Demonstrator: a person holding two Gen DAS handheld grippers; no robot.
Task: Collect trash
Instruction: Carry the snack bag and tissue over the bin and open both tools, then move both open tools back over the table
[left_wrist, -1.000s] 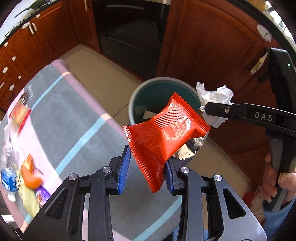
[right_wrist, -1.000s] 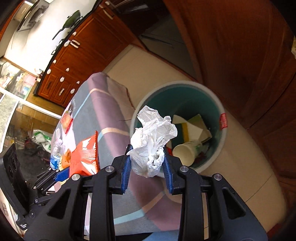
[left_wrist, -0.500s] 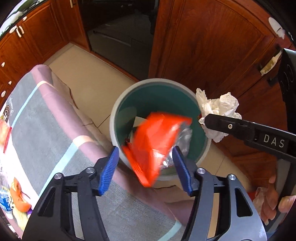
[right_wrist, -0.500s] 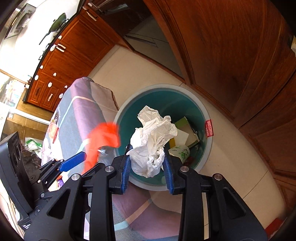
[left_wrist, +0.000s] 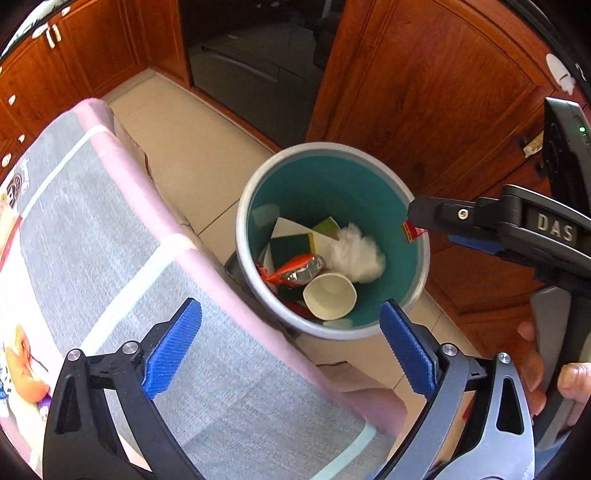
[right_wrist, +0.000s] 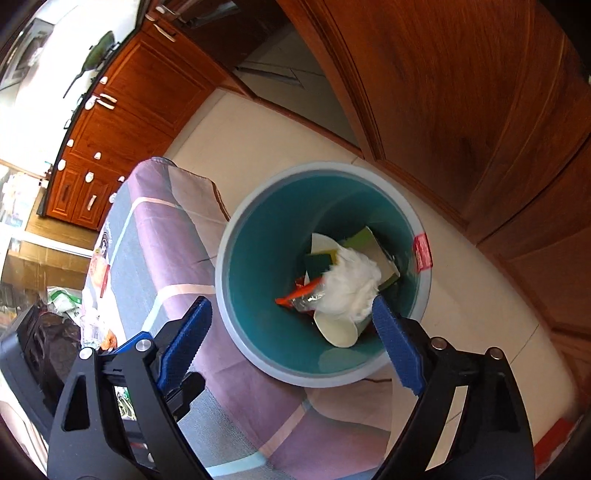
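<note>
Teal-lined bin (left_wrist: 284, 192), grey rim, stood on pale floor tiles beside the draped table edge, seen from above in the left wrist view. Contents: red snack wrapper (left_wrist: 291, 267) with silver inner face, lying crumpled near the bottom; white crumpled tissue (left_wrist: 356, 253), blurred, just beside it; paper cup (left_wrist: 328, 295) on its side, mouth toward the camera; green-and-yellow sponge pieces (left_wrist: 291, 243) behind. Left gripper (left_wrist: 291, 338): blue pads spread wide, having just been opening, nothing between them; it hung over the table's edge and the bin's near rim. Right gripper (left_wrist: 436, 225): entered from the right, one dark finger tip over the bin's far rim beside a red label (left_wrist: 410, 230); a hand (left_wrist: 546, 376) held its grip. Grey, pink and pale-striped tablecloth (left_wrist: 110, 240) covered the table at left, with blurred packets at its far-left edge.

Right wrist view: same bin (right_wrist: 258, 236) below, filling the centre. Tissue (right_wrist: 351, 286) blurred and lying over the wrapper (right_wrist: 299, 293) and against the cup (right_wrist: 340, 328), inside the bin. Right gripper (right_wrist: 291, 341) stood wide apart, jaws having just been opening, empty; its right pad (right_wrist: 397, 347) overlapped the tissue's edge in the picture, contact not determinable. Left gripper (right_wrist: 147, 343) partly visible at lower left. Wooden cabinet doors (right_wrist: 461, 92) behind.
</note>
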